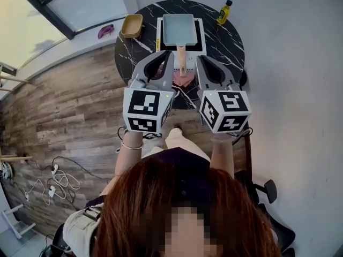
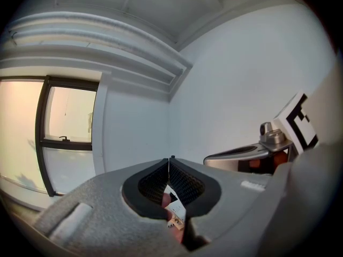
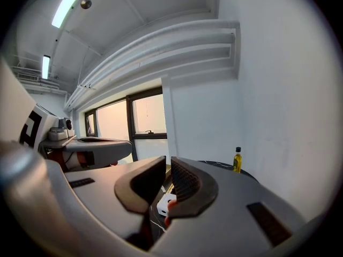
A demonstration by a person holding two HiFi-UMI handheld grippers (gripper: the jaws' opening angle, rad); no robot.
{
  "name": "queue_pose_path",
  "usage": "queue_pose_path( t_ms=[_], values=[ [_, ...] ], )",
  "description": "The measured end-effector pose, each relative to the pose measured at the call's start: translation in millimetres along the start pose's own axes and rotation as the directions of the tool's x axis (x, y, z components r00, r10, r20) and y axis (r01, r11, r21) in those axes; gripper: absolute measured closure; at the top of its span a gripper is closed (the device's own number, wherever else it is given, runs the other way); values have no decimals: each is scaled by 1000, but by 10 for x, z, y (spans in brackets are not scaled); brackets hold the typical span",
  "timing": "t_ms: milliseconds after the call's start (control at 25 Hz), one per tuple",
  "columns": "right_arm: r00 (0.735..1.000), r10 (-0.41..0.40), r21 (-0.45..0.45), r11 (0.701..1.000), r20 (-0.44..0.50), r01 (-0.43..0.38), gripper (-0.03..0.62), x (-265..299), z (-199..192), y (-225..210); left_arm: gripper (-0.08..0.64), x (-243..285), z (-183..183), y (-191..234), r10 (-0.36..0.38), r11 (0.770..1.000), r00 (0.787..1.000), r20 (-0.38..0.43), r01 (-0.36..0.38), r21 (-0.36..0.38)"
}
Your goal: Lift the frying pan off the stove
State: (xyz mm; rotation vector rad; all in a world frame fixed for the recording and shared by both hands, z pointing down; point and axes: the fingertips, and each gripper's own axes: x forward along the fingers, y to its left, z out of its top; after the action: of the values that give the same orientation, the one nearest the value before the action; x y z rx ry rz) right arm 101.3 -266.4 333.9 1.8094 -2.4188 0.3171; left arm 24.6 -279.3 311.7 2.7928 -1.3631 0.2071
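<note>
A rectangular pale-blue frying pan [image 1: 178,28] sits on a white stove [image 1: 199,35] on the round black marble table [image 1: 228,50]. Its wooden handle [image 1: 181,58] points toward me. My left gripper [image 1: 169,56] hovers just left of the handle, apart from it; in the left gripper view the left gripper [image 2: 170,158] has its jaw tips touching, with nothing held. My right gripper [image 1: 199,59] is just right of the handle. In the right gripper view the right gripper [image 3: 168,159] shows a narrow gap between its jaws with nothing in it. The pan is hidden in both gripper views.
A yellow bowl [image 1: 132,25] stands at the table's left, and an oil bottle [image 1: 224,12] [image 3: 237,160] at its far right near the white wall. A purple object [image 1: 105,31] lies on the window sill. Cables [image 1: 53,181] trail on the wooden floor; a chair base [image 1: 268,189] is at right.
</note>
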Motion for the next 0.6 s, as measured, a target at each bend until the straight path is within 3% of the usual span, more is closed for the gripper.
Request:
queue_pose_path(
  t_ms=[600],
  values=[
    [990,67,51,997,-122,-62,521,621,-305,-352,546,579,-247,258,41,999,998,-48,-43,-31]
  ],
)
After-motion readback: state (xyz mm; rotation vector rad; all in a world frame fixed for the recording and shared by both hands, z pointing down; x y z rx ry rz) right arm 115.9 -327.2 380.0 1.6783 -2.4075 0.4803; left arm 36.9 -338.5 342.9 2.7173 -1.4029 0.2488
